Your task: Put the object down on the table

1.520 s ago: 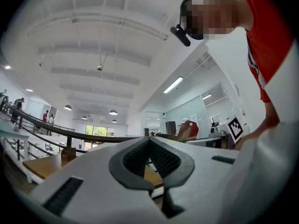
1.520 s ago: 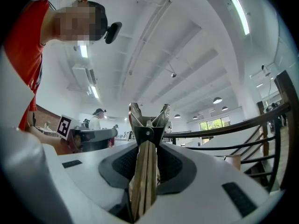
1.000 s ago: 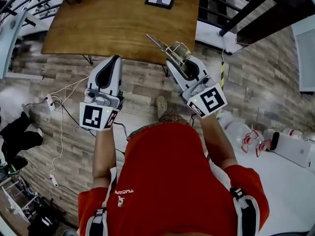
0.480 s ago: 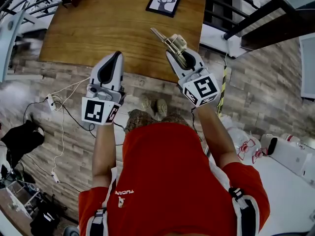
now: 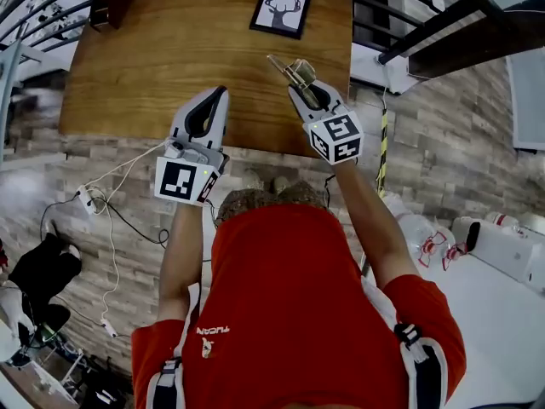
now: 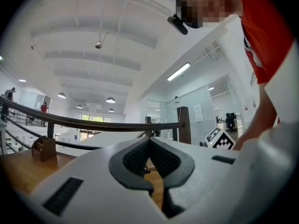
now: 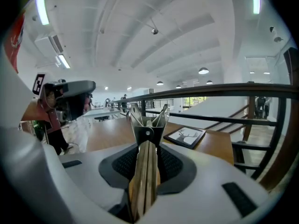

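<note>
My right gripper (image 5: 304, 88) is shut on a metal tool (image 5: 288, 66) with long brass-coloured handles and a forked steel head. It holds the tool above the near right part of the wooden table (image 5: 162, 49). In the right gripper view the tool (image 7: 146, 125) stands upright between the dark pads, its handles clamped together at my right gripper (image 7: 145, 148). My left gripper (image 5: 218, 95) hovers over the table's near edge, shut with nothing in it. Its pads meet at the tip of my left gripper (image 6: 149, 141) in the left gripper view.
A framed deer picture (image 5: 281, 8) lies at the table's far right, also the picture (image 7: 185, 136) ahead of the tool. A small wooden box (image 5: 109, 2) sits at the far left corner. A dark railing (image 7: 224, 90) runs beyond the table. Cables (image 5: 111, 194) trail on the floor at left.
Both grippers have moved forward from over the floor to over the table's near edge. The right one still clamps the tool; neither gripper's jaws changed.
</note>
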Available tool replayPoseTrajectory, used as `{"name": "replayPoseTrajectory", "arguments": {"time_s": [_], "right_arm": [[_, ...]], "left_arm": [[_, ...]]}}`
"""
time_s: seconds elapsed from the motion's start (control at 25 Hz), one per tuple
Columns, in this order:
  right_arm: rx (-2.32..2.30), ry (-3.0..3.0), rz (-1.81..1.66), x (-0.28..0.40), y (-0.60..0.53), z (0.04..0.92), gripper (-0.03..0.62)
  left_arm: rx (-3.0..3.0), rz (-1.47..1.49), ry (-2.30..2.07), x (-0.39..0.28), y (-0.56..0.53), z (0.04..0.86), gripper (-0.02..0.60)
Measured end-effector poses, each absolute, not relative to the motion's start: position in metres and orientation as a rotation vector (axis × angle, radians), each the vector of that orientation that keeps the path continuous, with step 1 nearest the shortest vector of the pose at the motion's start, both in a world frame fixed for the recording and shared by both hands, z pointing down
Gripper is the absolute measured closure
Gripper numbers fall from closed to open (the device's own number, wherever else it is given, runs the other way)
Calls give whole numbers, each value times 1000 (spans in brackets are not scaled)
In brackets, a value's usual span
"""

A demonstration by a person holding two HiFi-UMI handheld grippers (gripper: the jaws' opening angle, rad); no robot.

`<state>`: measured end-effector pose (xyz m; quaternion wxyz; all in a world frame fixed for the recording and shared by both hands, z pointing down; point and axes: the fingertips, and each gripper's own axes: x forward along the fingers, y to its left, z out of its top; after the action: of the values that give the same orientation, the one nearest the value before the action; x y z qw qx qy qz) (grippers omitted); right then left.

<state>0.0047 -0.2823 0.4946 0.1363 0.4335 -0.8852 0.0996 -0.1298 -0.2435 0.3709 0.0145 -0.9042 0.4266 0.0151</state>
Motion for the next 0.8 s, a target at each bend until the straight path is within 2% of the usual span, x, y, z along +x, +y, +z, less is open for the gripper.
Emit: {"name": "replayPoseTrajectory", "arguments": {"time_s": [0.32,0.8], "right_arm": [[1154,-2407,379,-7,-306,557,490],[1028,-2311,410,-9,-318,593,487]], "left_arm": [[-2860,13,1316,-135,-263,385,572],[-2876,-20,1388,-126,-278,402,572]]}}
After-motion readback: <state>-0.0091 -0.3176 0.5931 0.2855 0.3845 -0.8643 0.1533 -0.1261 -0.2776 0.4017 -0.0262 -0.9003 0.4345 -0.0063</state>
